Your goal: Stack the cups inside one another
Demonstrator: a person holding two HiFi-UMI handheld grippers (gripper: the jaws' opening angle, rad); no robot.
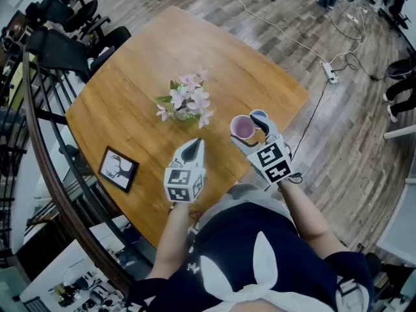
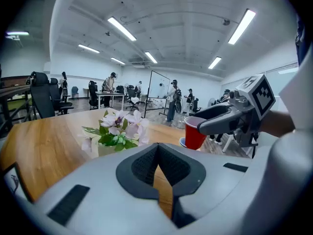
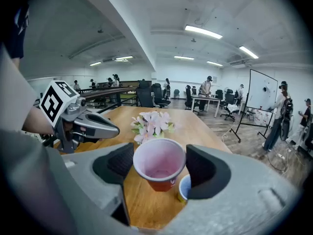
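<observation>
Right gripper view: tapered red cup (image 3: 160, 164)

Wooden surface (image 1: 136, 77): pink flower arrangement (image 1: 186, 103) near centre; black-framed picture (image 1: 118, 169) flat near one edge. Floor (image 1: 344, 148): white power strip (image 1: 330, 73).

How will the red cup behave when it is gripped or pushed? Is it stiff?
Probably light: the red cup looks empty and thin-walled. Its wall may flex, so the right gripper, closed near its rim, should squeeze gently. Narrow-based, it could tip easily if pushed.
</observation>
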